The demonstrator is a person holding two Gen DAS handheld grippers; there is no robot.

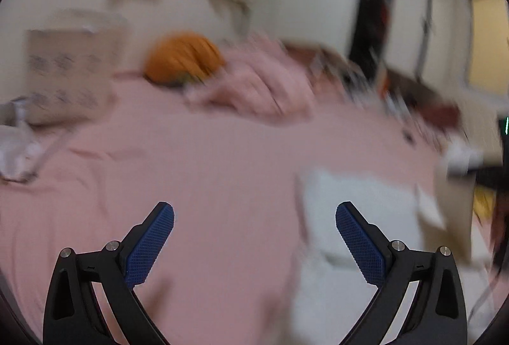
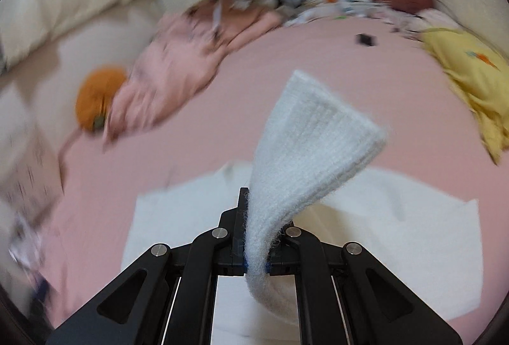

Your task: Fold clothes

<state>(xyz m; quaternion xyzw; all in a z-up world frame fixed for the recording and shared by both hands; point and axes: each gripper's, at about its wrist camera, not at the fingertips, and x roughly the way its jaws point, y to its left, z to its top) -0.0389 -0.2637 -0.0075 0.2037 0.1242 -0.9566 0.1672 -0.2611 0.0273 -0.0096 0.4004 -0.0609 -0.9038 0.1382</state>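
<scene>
2 grippers are in your hands, and they differ sharply. Your right gripper has its jaws pressed together on a pale knit sleeve, a ribbed, fuzzy piece whose cuffed end fans out and curls up beyond the fingertips, lifted off the surface. Under it lies the rest of the white garment, spread flat on the pink bedsheet.

Your left gripper hangs over the same pink bedsheet with its jaws wide apart and nothing between them; the blue textured pads face each other across the gap. The white garment sits just to the right of the right-hand finger in that view, blurred.

Farther back, a crumpled pink blanket lies heaped, with an orange cushion touching its left end. A yellow cloth with a small orange print lies at the right edge, well apart from the sleeve. A small dark object rests on the sheet beyond; it is too small to identify.
</scene>
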